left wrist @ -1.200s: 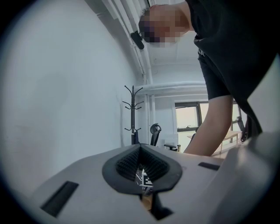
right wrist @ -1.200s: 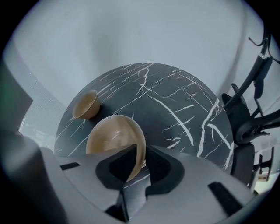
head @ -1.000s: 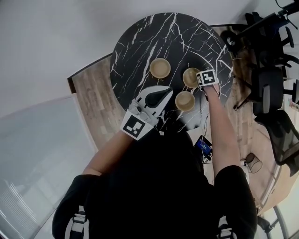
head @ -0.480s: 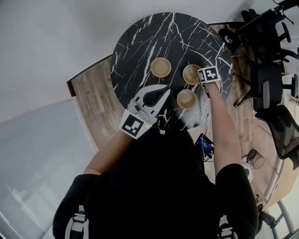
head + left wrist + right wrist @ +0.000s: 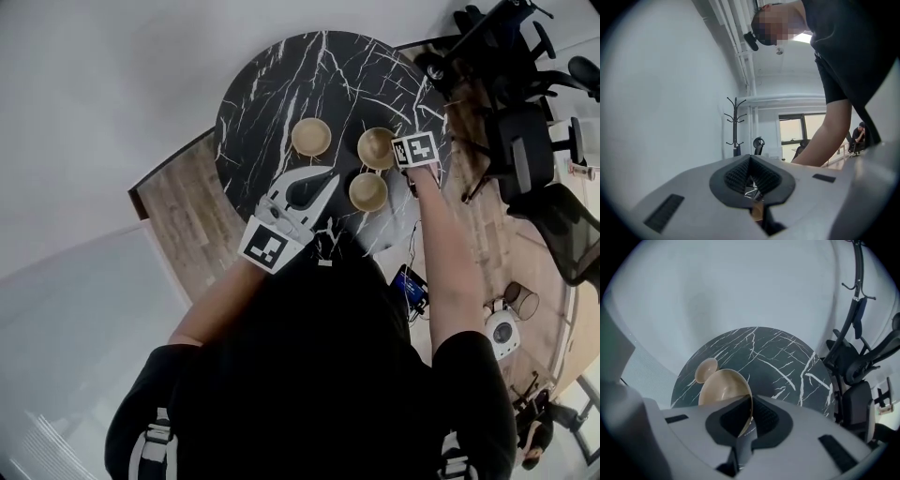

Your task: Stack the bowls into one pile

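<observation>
Three tan bowls are over a round black marble table (image 5: 281, 84). One bowl (image 5: 310, 137) sits at the left and another (image 5: 367, 192) nearer me. My right gripper (image 5: 401, 159) points steeply down and is shut on the rim of the third bowl (image 5: 376, 148); its jaws have just been closing on that rim. In the right gripper view this held bowl (image 5: 724, 390) hangs tilted above the table, its rim pinched in the right gripper (image 5: 749, 414), and the left bowl (image 5: 706, 370) lies beyond it. My left gripper (image 5: 330, 180) hovers level beside the near bowl, shut and holding nothing.
Black office chairs (image 5: 525, 141) crowd the table's right side. Wooden floor (image 5: 187, 202) shows at the left and a white wall behind. A coat stand (image 5: 735, 126) is seen in the left gripper view. A small white device (image 5: 502, 330) lies on the floor.
My right gripper has gone up with the bowl's rim in its jaws, so the bowl is off the table. The left gripper has hardly moved.
</observation>
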A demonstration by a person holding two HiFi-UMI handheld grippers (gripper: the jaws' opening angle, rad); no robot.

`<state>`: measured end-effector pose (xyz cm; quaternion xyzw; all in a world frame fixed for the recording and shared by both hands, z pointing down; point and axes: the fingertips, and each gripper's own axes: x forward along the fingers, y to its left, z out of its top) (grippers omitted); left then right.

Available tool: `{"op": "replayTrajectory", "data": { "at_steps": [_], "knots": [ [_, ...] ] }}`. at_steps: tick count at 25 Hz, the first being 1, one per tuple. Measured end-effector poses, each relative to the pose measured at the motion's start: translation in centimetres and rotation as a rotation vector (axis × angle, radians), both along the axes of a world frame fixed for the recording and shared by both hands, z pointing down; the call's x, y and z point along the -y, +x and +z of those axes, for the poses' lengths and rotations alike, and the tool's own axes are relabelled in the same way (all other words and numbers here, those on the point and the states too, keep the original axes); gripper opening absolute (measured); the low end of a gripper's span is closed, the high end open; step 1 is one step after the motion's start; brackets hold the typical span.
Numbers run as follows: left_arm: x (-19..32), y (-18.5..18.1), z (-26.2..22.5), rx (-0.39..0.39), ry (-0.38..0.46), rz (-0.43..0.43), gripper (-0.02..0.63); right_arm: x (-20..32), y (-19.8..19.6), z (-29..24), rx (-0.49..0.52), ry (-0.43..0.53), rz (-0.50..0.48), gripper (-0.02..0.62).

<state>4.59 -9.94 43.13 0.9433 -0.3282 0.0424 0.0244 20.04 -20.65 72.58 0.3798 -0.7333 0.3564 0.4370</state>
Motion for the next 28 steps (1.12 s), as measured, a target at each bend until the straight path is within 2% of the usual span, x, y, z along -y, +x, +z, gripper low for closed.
{"op": "replayTrajectory", "data": {
  "at_steps": [8, 16, 28],
  "knots": [
    [-1.4, 0.5, -1.3, -0.028, 0.029, 0.077, 0.003, -4.9, -0.1, -1.6, 0.007, -0.012, 0.036, 0.009],
    [-2.5, 1.1, -1.7, -0.023, 0.057, 0.14, 0.003, -10.0, -1.6, 0.4, 0.007, -0.073, 0.031, 0.009],
    [-3.5, 1.1, -1.6, -0.022, 0.043, 0.138, 0.003, -13.0, -1.7, 3.6, -0.018, -0.143, 0.003, 0.009]
  ]
}}
